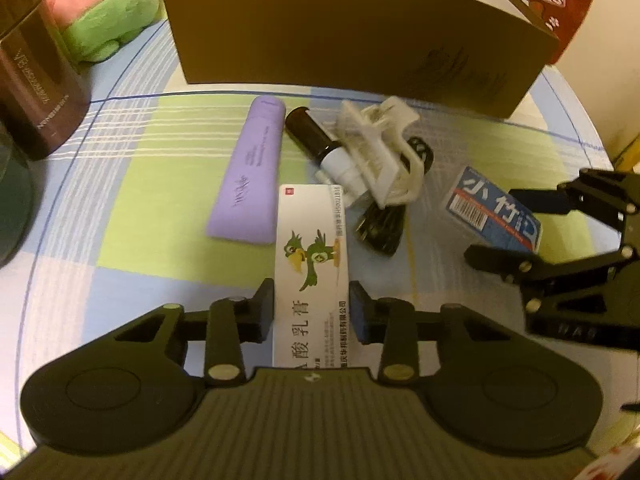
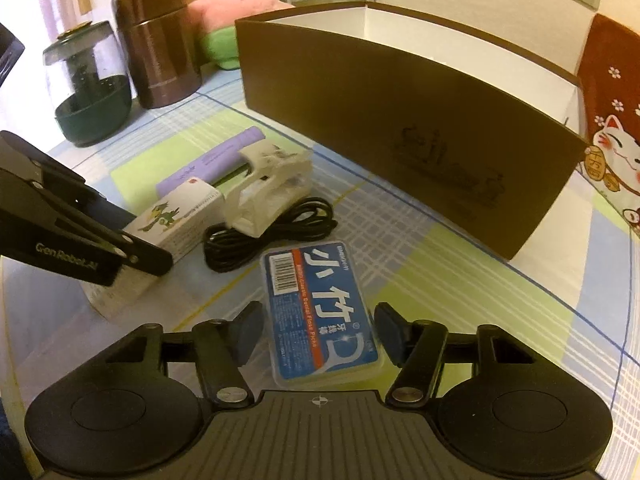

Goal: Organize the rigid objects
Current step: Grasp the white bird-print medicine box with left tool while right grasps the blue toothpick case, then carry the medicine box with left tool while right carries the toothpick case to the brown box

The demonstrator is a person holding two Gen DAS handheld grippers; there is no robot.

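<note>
My left gripper (image 1: 312, 312) is shut on a white ointment box with a green bird (image 1: 310, 264), its pads touching both long sides; the box also shows in the right wrist view (image 2: 168, 224). My right gripper (image 2: 316, 334) is open around a blue dental floss pick case (image 2: 316, 312), with gaps on both sides; the case lies on the checked cloth and also shows in the left wrist view (image 1: 492, 212). Behind lie a purple tube (image 1: 248, 176), a dark bottle with white cap (image 1: 316, 140), a white clip (image 1: 380, 152) and a black cable (image 2: 272, 232).
A large open brown box (image 2: 400, 120) with a white inside stands at the back. A brown canister (image 2: 160, 44), a dark glass jar (image 2: 88, 88) and a pink and green plush (image 2: 240, 12) stand at the back left. A red cat-print item (image 2: 612, 128) is at the right.
</note>
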